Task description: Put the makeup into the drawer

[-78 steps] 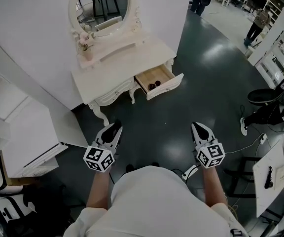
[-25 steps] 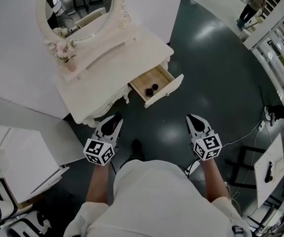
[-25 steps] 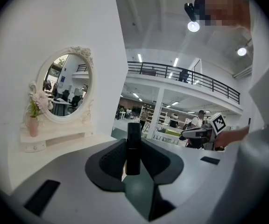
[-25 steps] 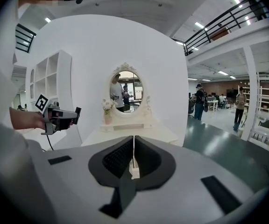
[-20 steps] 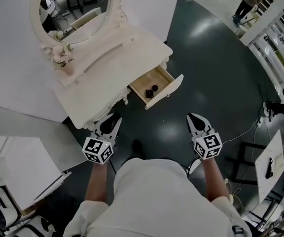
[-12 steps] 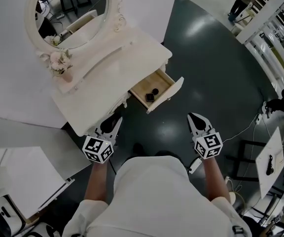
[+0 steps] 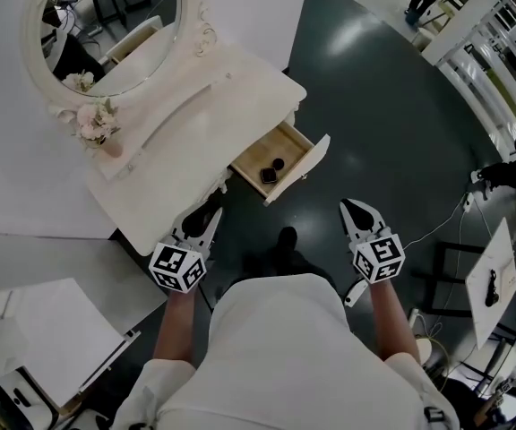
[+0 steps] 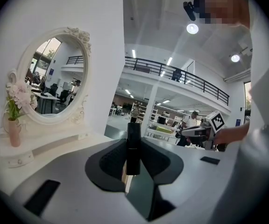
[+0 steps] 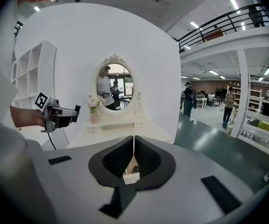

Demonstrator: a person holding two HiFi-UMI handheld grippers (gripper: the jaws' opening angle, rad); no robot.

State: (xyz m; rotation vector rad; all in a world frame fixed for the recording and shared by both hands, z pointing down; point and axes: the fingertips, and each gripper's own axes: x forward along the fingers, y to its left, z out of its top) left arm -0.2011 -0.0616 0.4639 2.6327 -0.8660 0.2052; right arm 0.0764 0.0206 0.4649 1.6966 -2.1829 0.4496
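Clamping upright makeup stick (image 8: 133,147) in left gripper (image 7: 209,215) jaws | right gripper (image 7: 351,208) jaws closed, empty | pulled-out drawer (image 7: 299,168) ahead-right

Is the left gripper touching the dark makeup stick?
Touching. The left gripper view shows the left gripper closed on the dark makeup stick, both jaws pressed against its sides, no gap.
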